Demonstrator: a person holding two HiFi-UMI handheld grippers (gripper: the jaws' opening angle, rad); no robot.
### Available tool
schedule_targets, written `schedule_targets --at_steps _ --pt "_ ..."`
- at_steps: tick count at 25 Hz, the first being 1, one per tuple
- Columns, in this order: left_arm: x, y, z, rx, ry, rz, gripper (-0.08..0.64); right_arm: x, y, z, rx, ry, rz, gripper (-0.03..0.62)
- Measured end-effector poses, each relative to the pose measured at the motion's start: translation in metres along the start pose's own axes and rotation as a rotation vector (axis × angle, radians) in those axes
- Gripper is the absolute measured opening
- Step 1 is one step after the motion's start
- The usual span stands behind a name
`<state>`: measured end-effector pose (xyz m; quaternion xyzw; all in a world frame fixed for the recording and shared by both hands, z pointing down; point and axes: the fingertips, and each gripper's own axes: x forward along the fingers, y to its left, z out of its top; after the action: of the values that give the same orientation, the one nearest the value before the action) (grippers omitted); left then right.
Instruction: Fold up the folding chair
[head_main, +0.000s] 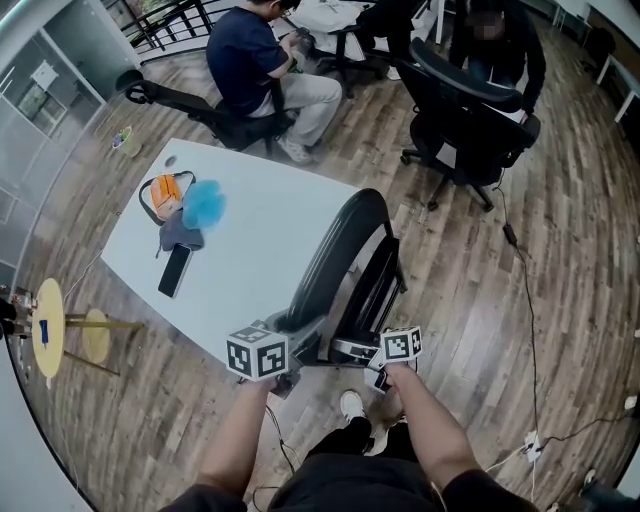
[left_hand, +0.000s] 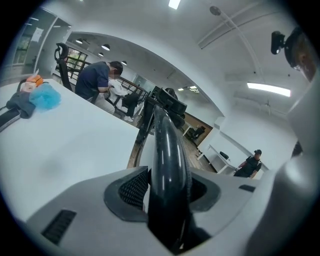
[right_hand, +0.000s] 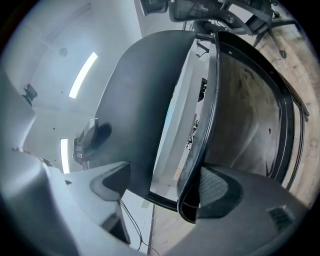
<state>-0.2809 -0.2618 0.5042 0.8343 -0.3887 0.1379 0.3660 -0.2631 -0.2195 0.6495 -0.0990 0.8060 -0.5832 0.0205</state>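
Head view cubes hide the fingers; left gripper and right gripper clamp the folding chair.

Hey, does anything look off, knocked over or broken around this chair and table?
Nothing stands out. The folding chair stands nearly folded beside the white table, clamped by the left gripper and right gripper. No damage or spill shows.

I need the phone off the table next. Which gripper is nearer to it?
Left. The left gripper clamps the folding chair right of the phone; the right gripper is farther right again.
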Motion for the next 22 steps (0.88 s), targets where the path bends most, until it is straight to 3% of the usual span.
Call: schedule_targets --at_steps 7,11,15,19,22 --pt "-0.009 0.037 0.003 -0.021 0.003 0.015 0.170 0.032 0.001 0.008 0.030 -0.018 0.004 0.416" --pt "-0.008 0.038 0.002 0.033 0.010 0.049 0.166 0.036 -0.001 0.011 0.030 -0.033 0.000 0.416" --pt "-0.012 0.041 0.005 0.003 -0.024 0.045 0.167 0.036 0.000 0.009 0.026 -0.028 0.001 0.416" --pt "-0.029 0.046 0.024 0.082 -0.088 0.165 0.169 0.019 -0.005 0.009 -0.067 -0.041 -0.108 0.416" --pt "-0.051 0.041 0.041 0.187 -0.126 0.274 0.202 -0.019 -0.006 0.019 -0.159 -0.123 -0.243 0.416"
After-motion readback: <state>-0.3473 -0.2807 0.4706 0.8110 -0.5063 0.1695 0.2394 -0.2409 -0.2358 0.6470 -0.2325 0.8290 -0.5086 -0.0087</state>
